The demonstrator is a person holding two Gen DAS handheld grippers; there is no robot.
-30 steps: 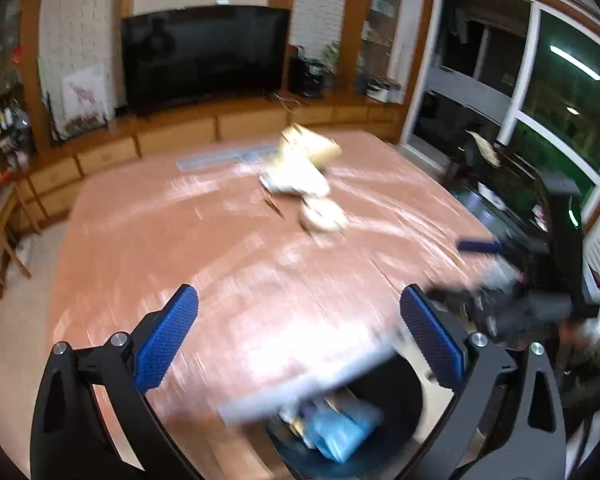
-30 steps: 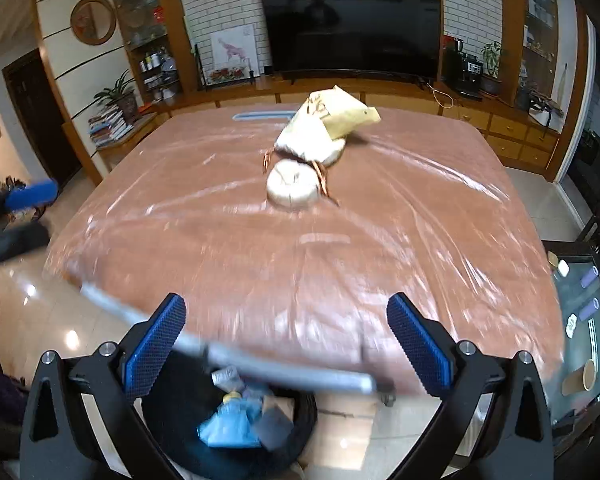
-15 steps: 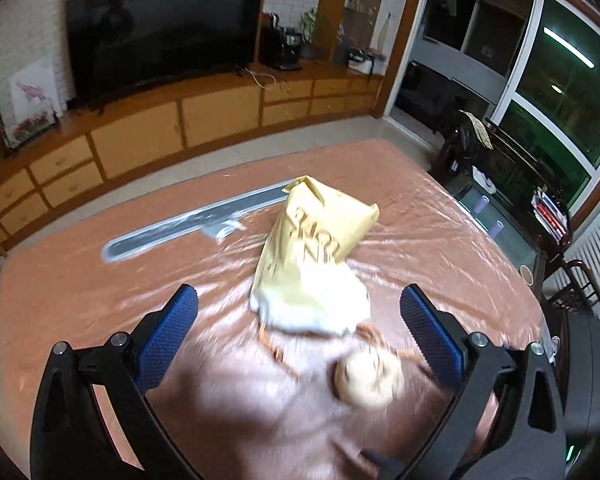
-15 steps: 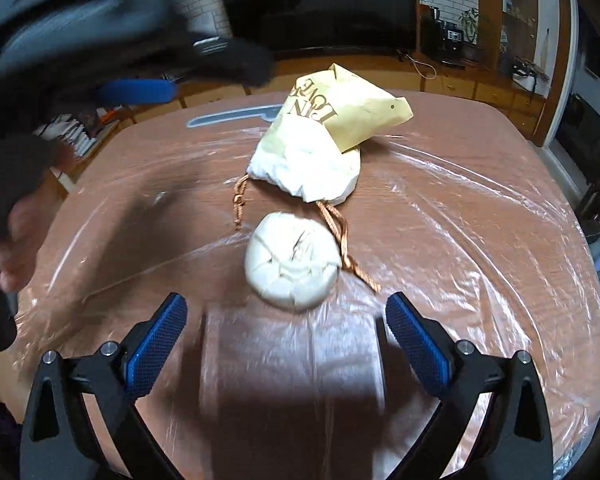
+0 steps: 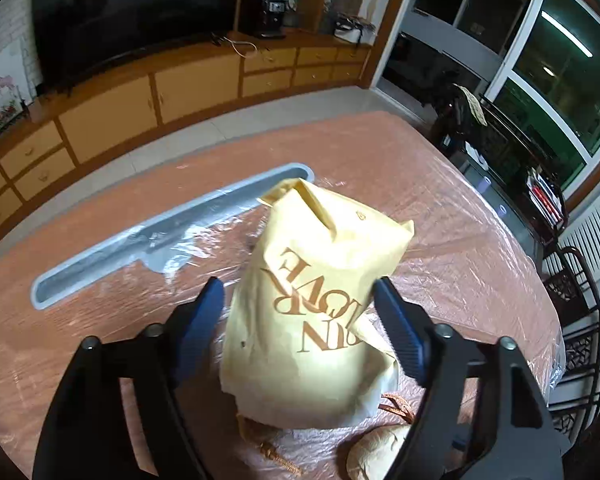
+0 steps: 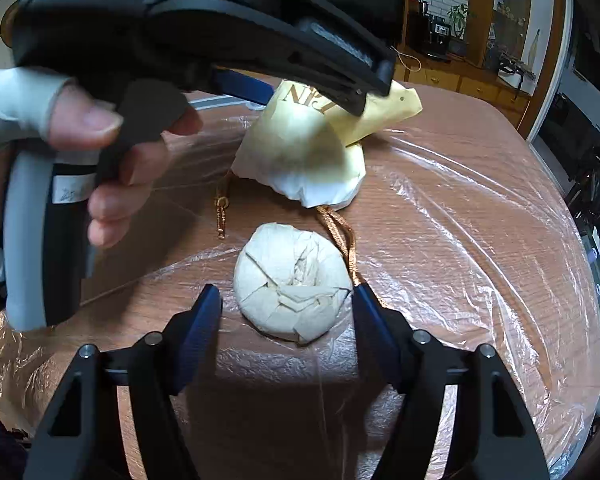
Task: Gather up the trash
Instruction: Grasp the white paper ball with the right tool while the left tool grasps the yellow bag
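Note:
A yellow paper bag [image 5: 320, 308] with brown lettering lies on the plastic-covered table [image 5: 100, 320]; it also shows in the right wrist view [image 6: 300, 152]. My left gripper [image 5: 298, 300] is open, its blue pads on either side of the bag. A crumpled white paper ball [image 6: 292, 280] lies nearer, with its edge showing in the left wrist view [image 5: 376, 456]. My right gripper [image 6: 286, 304] is open with the ball between its fingertips. The left gripper's body [image 6: 220, 32] and the hand holding it fill the upper left of the right wrist view.
A brown cord [image 6: 340, 240] lies beside the ball. A long grey strip [image 5: 160, 236] lies on the table behind the bag. Cabinets and a TV stand beyond the table; dark chairs [image 5: 572, 320] stand at the right edge.
Both grippers have left the bin at the table's edge and moved forward over the table. The left one now straddles the bag, the right one the paper ball.

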